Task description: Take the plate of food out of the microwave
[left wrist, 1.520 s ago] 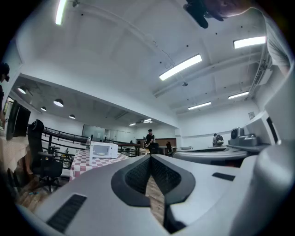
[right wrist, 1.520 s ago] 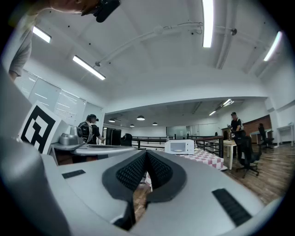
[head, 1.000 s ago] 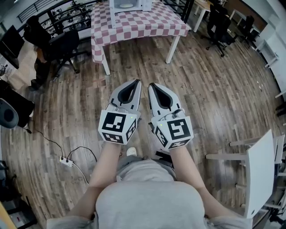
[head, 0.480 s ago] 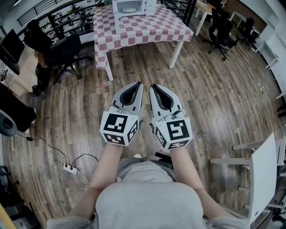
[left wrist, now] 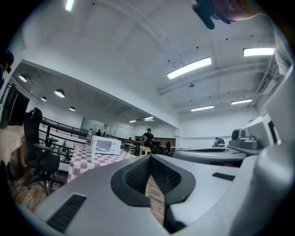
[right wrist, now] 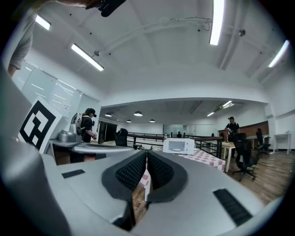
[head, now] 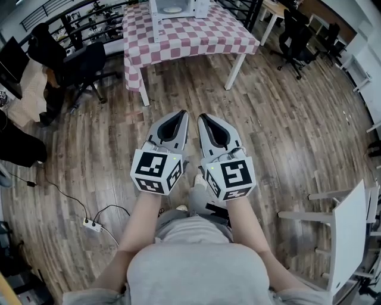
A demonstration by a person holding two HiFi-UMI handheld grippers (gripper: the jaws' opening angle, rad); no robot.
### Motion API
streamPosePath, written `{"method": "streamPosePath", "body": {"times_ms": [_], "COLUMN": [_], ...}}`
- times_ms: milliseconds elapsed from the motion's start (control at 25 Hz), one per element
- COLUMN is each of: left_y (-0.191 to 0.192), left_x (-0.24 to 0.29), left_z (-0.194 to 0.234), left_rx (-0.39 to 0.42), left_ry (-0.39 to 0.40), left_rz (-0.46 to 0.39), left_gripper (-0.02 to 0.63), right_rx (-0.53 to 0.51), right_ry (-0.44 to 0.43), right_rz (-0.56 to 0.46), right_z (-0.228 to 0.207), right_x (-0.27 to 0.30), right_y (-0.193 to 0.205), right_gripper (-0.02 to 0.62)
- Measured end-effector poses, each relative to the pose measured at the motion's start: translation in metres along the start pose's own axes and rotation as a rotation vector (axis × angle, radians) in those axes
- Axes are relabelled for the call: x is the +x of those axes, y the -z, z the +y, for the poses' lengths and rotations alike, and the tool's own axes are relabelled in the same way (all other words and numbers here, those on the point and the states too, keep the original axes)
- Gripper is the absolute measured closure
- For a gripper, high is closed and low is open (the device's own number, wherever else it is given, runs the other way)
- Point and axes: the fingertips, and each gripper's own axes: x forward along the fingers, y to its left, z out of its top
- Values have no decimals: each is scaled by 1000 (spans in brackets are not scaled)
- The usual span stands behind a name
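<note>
While the left gripper [head: 181, 111] and right gripper [head: 202, 115] are pressed together, empty, the plate [head: 171, 9] sits well ahead inside the microwave [head: 196, 7].
Small from here, probably stiff, slick, breakable: pinch its near rim.

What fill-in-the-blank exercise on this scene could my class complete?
The microwave stands on a table with a ___ cloth.
The left gripper and right gripper have their fingers ___.
The floor is made of ___.
Missing words: checkered; shut; wood.
</note>
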Motion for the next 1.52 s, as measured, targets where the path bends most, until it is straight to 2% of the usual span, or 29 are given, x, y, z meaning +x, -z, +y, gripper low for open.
{"method": "streamPosePath", "body": {"times_ms": [240,400,520,800,1000,1200,1520], "left_y": [9,7,6,9,7,6,-1], "left_x": [23,47,67,121,158,192,250], "left_z": [14,30,41,61,76,91,101], "left_rx": [-11,7,-27,-91,-103,-33,-3], "left_ry": [17,-12,-22,-40,-76,-120,-127], "left_rz": [41,69,63,61,60,58,25], "left_gripper": [604,604,604,604,604,604,604], "right_rx": [63,139,190,188,163,118,76], "right_ry": [11,-1,8,-23,-72,-102,-146], "right_rz": [15,35,65,69,53,55,29], "right_z": [-18,-35,-55,-96,-121,-143,-178], "right_x": [26,52,69,108,136,164,208], "right_y": [13,17,23,24,19,18,21], "right_gripper": [569,569,569,571,570,569,570]}}
